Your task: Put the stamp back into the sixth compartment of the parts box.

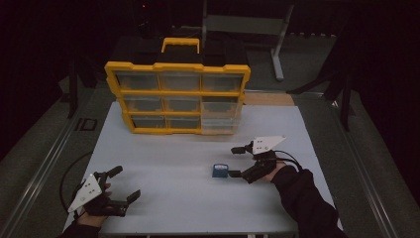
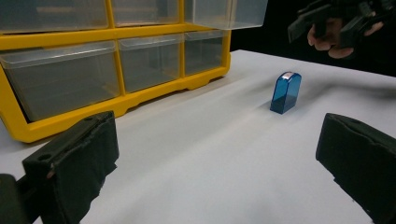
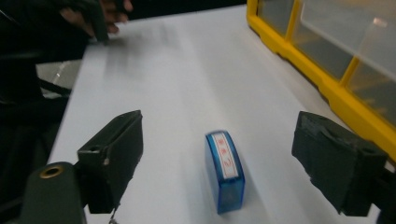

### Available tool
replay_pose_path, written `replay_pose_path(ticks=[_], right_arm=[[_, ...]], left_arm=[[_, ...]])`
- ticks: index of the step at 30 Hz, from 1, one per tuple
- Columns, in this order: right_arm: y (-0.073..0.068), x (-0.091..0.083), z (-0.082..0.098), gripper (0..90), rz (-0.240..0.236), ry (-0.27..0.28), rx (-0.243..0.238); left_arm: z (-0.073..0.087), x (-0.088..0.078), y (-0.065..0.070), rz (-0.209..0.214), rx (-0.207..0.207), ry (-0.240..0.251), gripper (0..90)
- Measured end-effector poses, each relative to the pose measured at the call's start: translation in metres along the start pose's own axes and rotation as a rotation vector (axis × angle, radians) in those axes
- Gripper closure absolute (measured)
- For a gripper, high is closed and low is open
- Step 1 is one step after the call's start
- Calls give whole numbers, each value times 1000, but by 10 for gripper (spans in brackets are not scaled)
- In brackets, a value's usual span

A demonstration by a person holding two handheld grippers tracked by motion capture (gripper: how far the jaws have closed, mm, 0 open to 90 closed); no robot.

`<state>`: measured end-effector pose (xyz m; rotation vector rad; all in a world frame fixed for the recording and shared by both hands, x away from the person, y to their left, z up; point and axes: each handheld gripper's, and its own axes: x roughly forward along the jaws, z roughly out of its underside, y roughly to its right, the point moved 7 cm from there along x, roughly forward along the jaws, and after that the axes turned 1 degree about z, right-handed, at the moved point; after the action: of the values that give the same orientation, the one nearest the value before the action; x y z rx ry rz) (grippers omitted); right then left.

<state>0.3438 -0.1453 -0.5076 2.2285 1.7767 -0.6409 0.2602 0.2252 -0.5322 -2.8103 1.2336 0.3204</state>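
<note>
Closing in on the blue stamp, the right gripper has its jaws spread, the stamp between them, unpinched. It stands upright, well in front of the yellow organizer; an off-centre pad could topple it. Left gripper rests spread, well apart from the stamp.

Blue stamp, yellow organizer, white table.
</note>
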Motion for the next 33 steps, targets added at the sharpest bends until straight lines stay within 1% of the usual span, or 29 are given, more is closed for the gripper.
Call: replay_pose_path(ticks=[2,4,6,7,10,12,15,16,19,20,24,26,28,29,31,33], right_arm=[[2,4,4,184,-1,-14,17],[4,7,8,219,-7,-29,22],[5,8,9,219,-7,-35,23],[7,10,12,228,-2,-49,24],[8,14,16,245,-10,-71,12],[9,15,20,250,-14,-101,-15],[12,19,24,265,-16,-126,-6],[12,20,25,283,-20,-131,-9],[13,23,29,289,-31,-140,-8],[14,24,30,304,-35,-145,-6],[14,30,35,331,-57,-173,-7],[14,31,36,334,-68,-174,-1],[14,33,37,357,-78,-182,-1],[14,34,38,376,-81,-185,-3],[14,35,39,380,-83,-195,-3],[15,37,40,406,-87,-203,-7]], left_arm=[[0,0,0,1,-2,0,2],[0,0,0,1,-2,0,3],[0,0,0,2,-1,0,2],[0,0,0,2,-2,0,3],[0,0,0,2,-4,0,2],[0,0,0,3,-5,0,3],[1,1,0,4,-3,-4,3],[1,1,0,4,-4,-4,3],[1,1,0,4,-3,-4,3],[1,1,0,4,-4,-4,2],[1,1,0,5,-4,-5,2],[1,1,0,5,-3,-5,3],[1,1,0,5,-4,-5,3],[1,1,0,4,-4,-6,3],[1,1,0,5,-4,-5,3],[1,1,0,5,-3,-6,2]])
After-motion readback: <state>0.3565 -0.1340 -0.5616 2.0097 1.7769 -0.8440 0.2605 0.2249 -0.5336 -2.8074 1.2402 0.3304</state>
